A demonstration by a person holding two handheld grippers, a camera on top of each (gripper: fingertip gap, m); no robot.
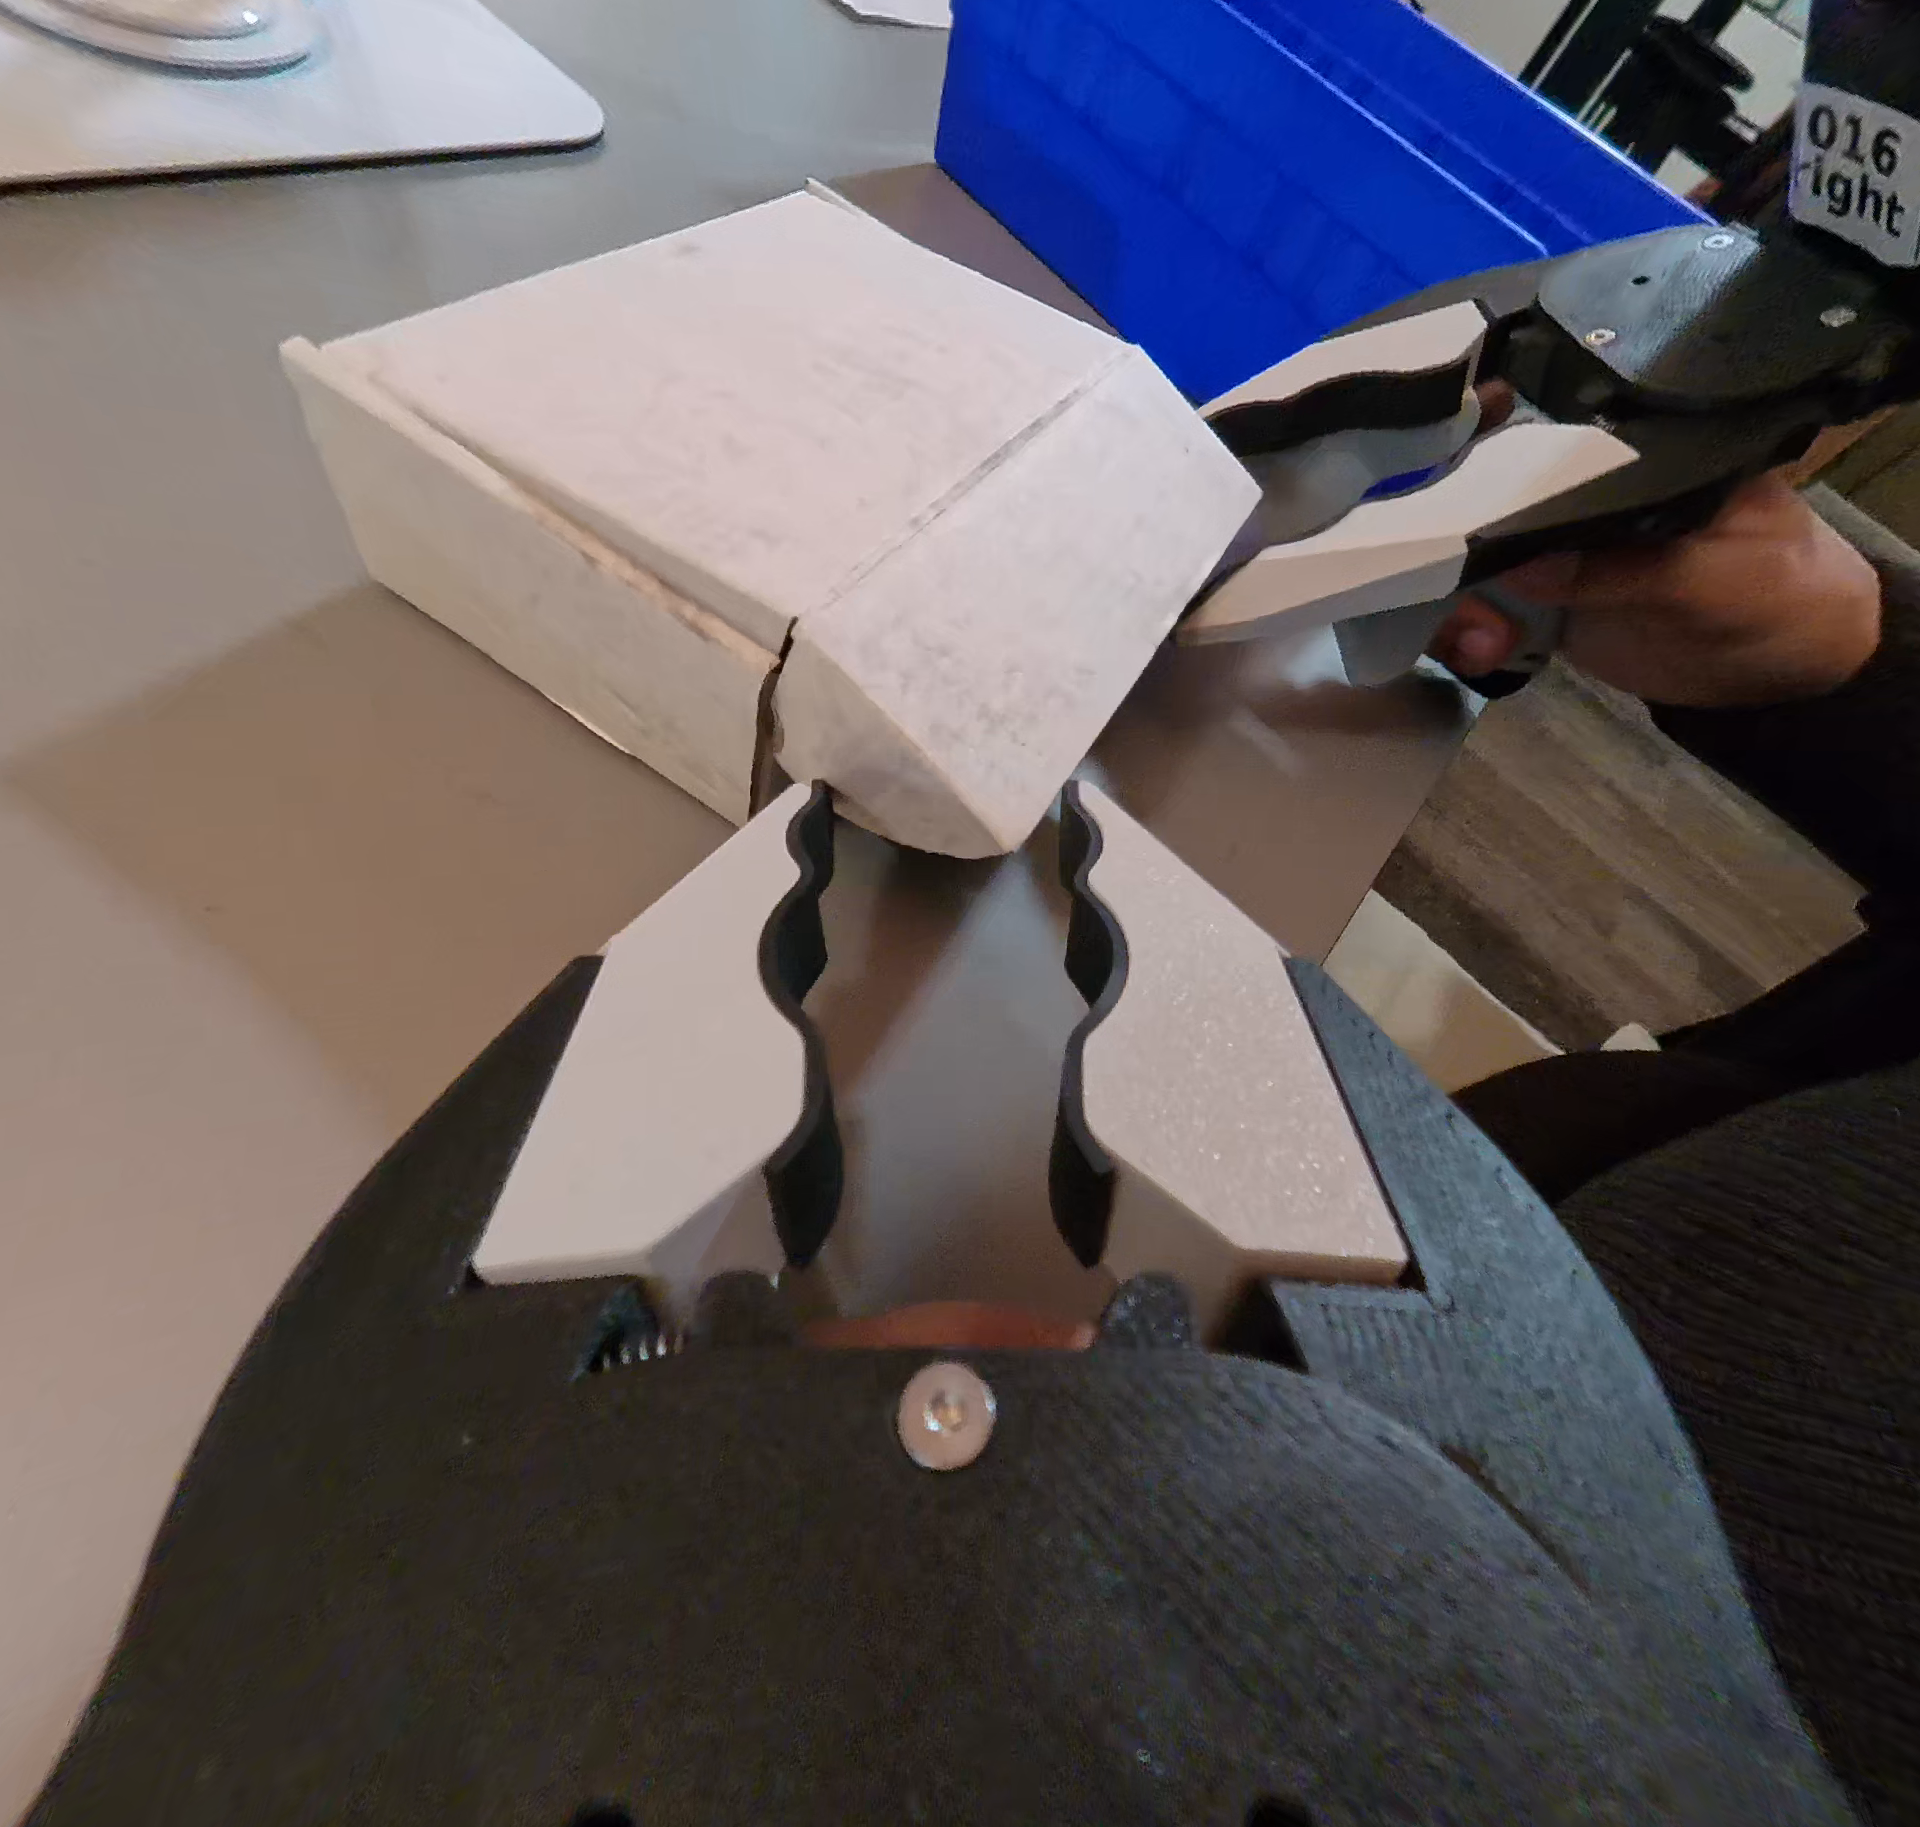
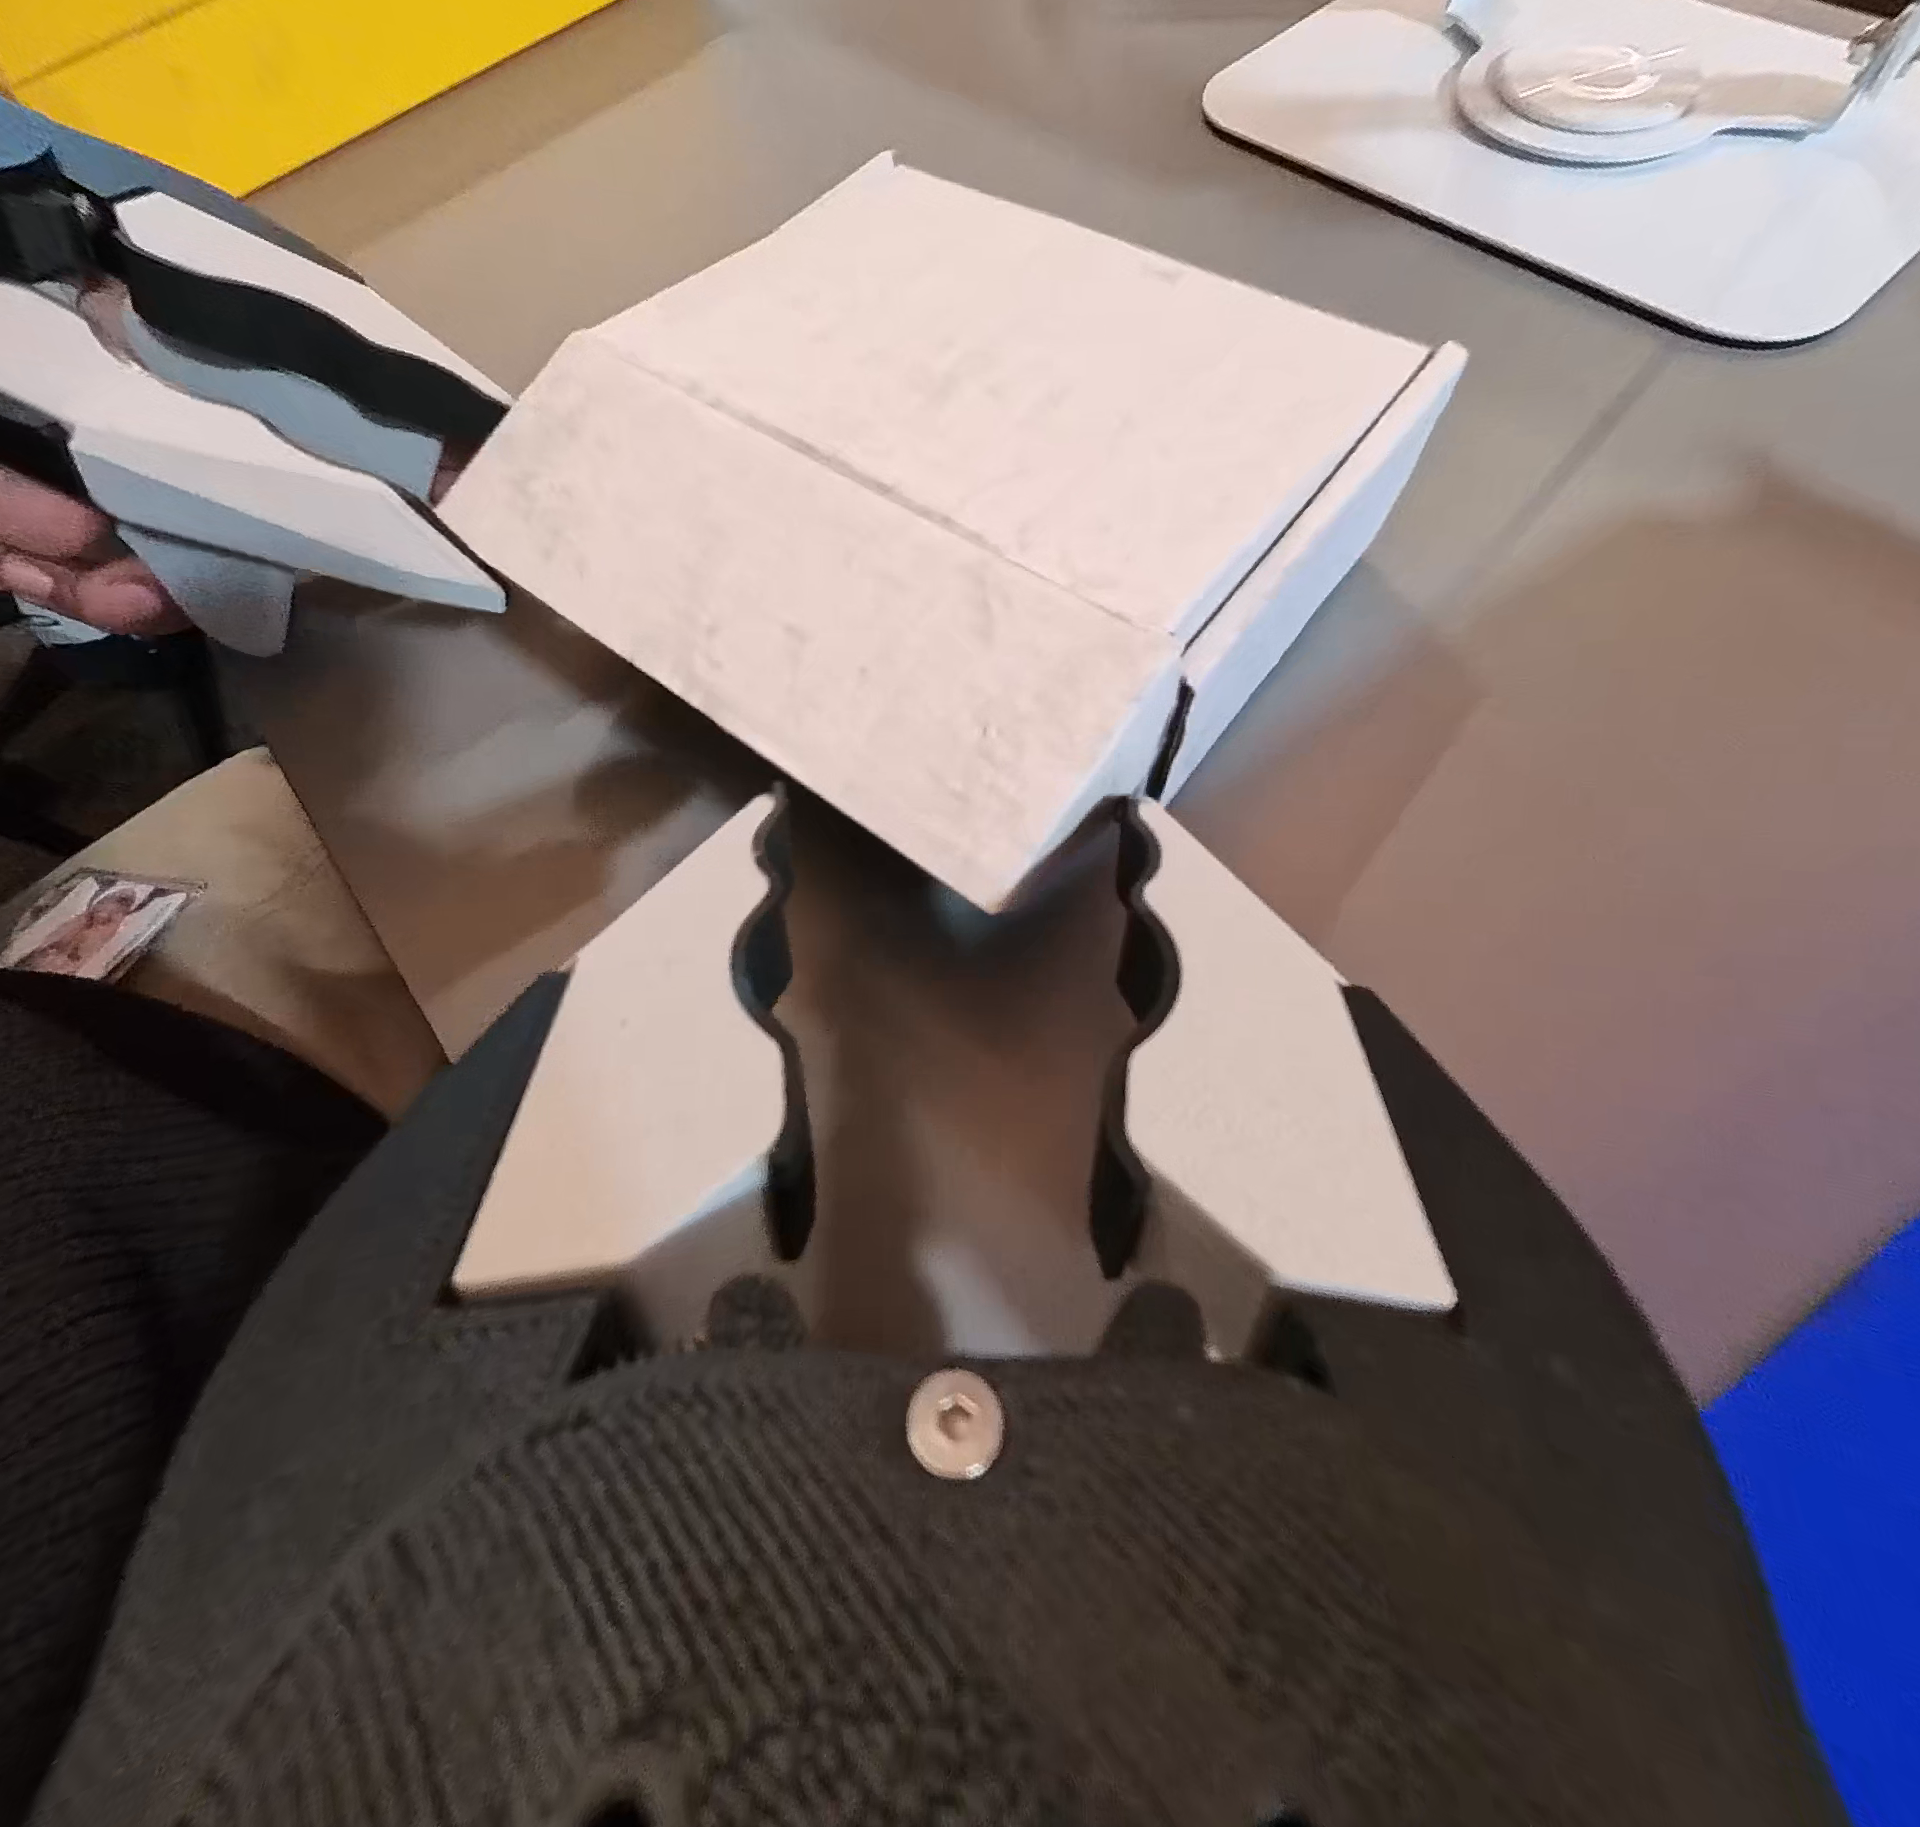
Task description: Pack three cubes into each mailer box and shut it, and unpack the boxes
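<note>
both open grippers flank shut mailer box (image 1: 727,489).

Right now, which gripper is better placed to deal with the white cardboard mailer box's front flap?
Neither clearly, by my judgement. The left gripper and right gripper each sit with open jaws at opposite corners of the white cardboard mailer box's untucked front flap, so using both together looks best.

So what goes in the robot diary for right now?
mailer box: lid down, front flap untucked | left gripper: open at flap corner | right gripper: open at other corner
</note>
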